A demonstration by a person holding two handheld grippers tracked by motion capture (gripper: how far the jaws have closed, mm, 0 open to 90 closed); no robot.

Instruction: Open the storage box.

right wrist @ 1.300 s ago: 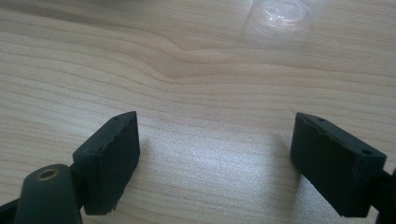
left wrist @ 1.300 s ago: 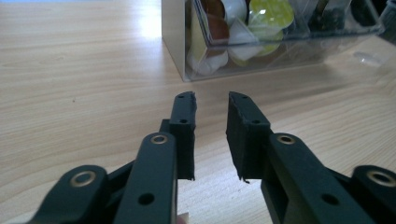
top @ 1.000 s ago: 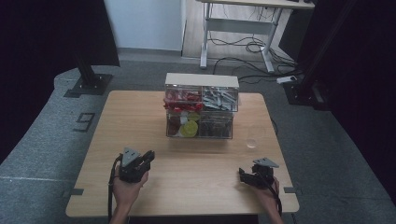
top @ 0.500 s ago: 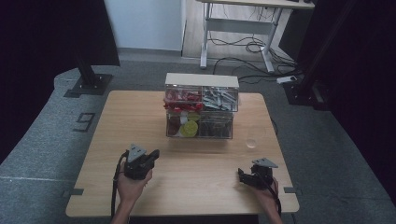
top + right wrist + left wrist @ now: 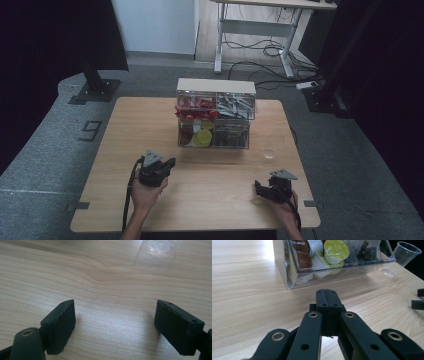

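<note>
The clear organiser box (image 5: 214, 120) stands at the far middle of the table (image 5: 125, 130), its long side running left to right across the person's view, and the left gripper (image 5: 169, 163) is the nearer of the two to it. In the left gripper view the jaws are pressed flat together with nothing between them, pointing straight at the box's lower front corner, where the coffee capsules (image 5: 336, 249) lie heaped behind the clear wall. The box sits ahead and a little to the right of that gripper. The right gripper (image 5: 258, 188) rests low near the table's front right edge, jaws wide apart and empty over bare wood, with a small clear plastic cup (image 5: 270, 152) just ahead of it. The table is pale wood grain, set on grey carpet; dark curtains hang at both sides and a desk frame with loose cables stands behind.
</note>
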